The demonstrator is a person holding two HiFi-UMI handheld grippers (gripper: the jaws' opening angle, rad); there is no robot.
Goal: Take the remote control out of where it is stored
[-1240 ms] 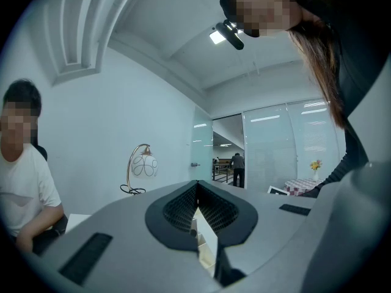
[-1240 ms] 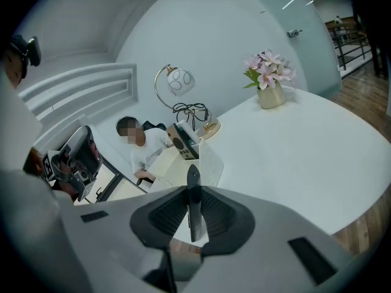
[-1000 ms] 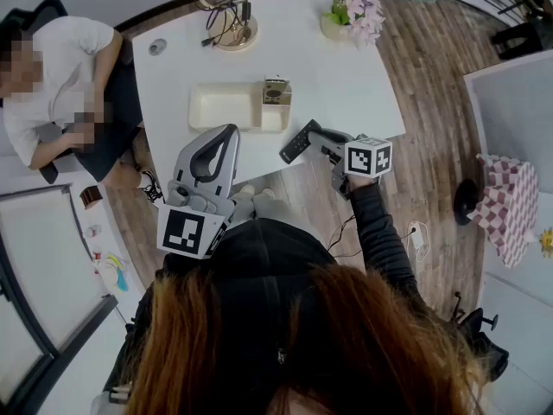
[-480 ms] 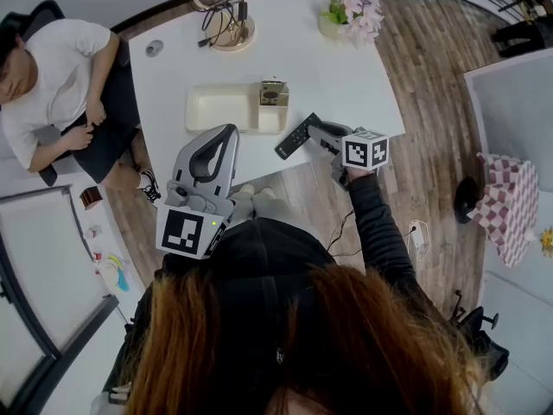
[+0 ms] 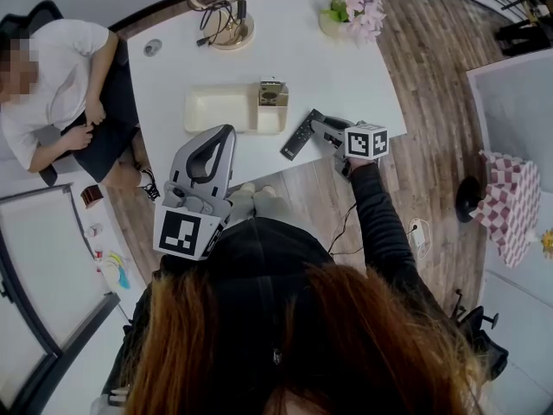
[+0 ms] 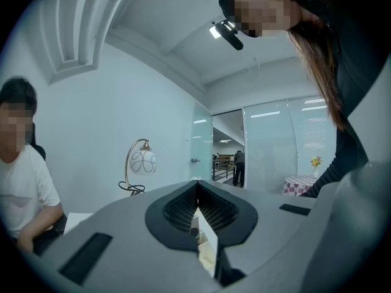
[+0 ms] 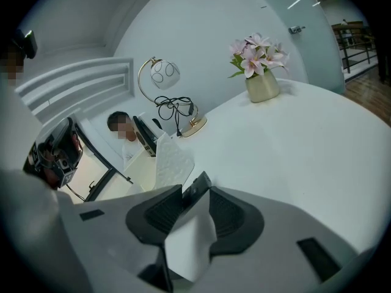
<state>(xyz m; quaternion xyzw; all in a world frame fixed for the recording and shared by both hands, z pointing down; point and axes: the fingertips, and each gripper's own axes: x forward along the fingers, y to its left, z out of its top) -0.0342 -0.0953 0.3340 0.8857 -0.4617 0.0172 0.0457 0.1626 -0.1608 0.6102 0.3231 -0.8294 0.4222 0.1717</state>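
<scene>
Remote control [image 5: 301,134] had shifted a bit further onto the table [image 5: 346,67] vs a sec earlier; it lay flat near the front edge, apart from the storage tray [image 5: 216,109]; right gripper [image 5: 320,126] jaws were opening, remote's end btwn them, pads not pressing; left gripper [image 5: 225,133] was closed, empty; removal looked done, only letting go left.

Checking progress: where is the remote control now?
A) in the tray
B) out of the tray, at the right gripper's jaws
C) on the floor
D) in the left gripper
B: the remote control is clear of the tray, between the opening jaws of the right gripper.
</scene>
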